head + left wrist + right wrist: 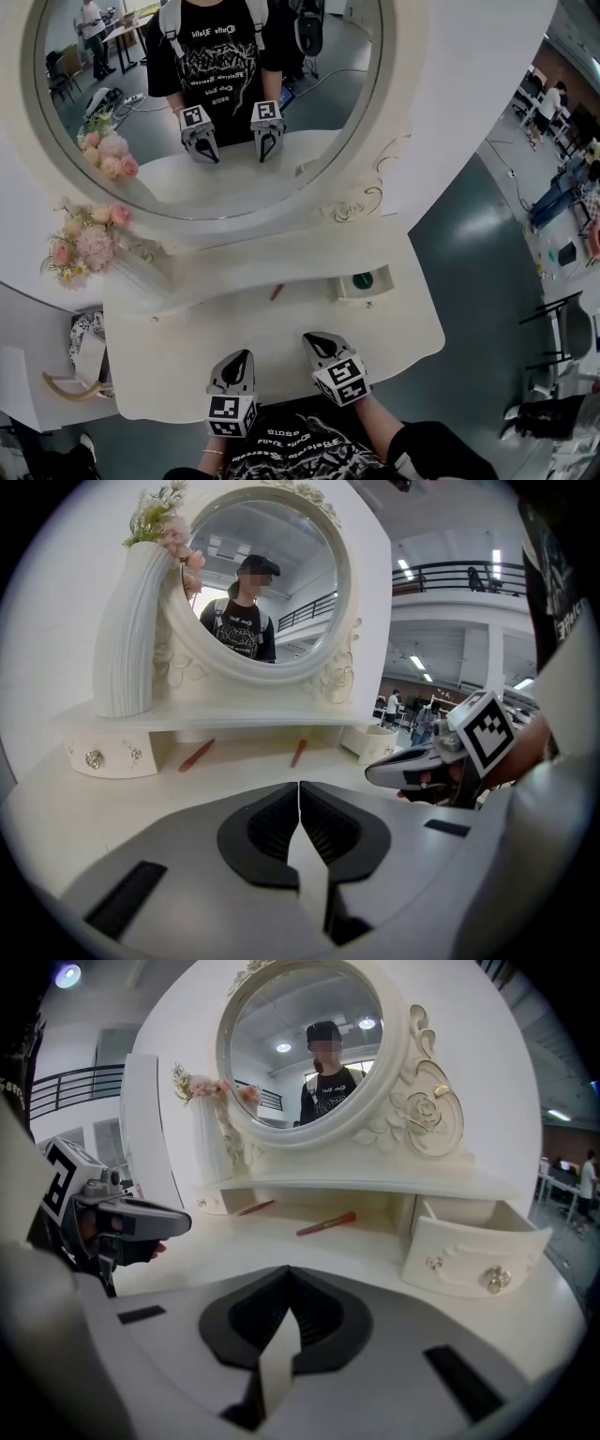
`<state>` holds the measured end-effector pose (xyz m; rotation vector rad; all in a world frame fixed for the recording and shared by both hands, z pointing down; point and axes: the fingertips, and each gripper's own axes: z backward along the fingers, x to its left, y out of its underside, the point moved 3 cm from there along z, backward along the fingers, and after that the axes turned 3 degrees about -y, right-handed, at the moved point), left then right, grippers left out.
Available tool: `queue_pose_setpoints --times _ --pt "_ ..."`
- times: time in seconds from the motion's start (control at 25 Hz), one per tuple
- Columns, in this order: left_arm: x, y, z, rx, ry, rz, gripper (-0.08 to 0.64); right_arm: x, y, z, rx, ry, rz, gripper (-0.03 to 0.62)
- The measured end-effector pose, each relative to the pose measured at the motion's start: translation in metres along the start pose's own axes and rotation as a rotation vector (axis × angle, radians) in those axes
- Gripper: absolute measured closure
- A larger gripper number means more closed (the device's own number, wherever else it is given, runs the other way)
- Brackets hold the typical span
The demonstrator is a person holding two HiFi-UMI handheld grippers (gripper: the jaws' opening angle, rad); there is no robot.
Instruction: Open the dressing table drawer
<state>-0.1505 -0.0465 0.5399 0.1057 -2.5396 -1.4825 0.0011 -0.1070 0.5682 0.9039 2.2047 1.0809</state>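
The right-hand drawer (473,1255) of the dressing table stands pulled out past the shelf above it, its two knobs facing the right gripper (288,1279). From the head view a dark green thing (363,279) lies inside, too small to name. The right gripper is clenched with nothing between its jaws and hangs over the white surface (187,375), apart from the drawer. The left gripper (299,794) is likewise clamped shut and empty, beside the right one near the front edge. A small left-hand drawer (103,758) sits closed under the shelf, below a ribbed white vase (131,630) whose flowers are cut off at the top. A slim red stick (326,1224) lies under the shelf; what it is cannot be made out. The round mirror (202,94) is cropped by the frame.
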Motion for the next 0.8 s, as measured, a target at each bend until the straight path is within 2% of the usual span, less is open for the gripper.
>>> queue_pose_setpoints --times 0.8 --pt "0.014 0.000 -0.005 0.002 -0.020 0.018 0.541 0.001 -0.004 -0.011 0.030 -0.004 0.041 0.583"
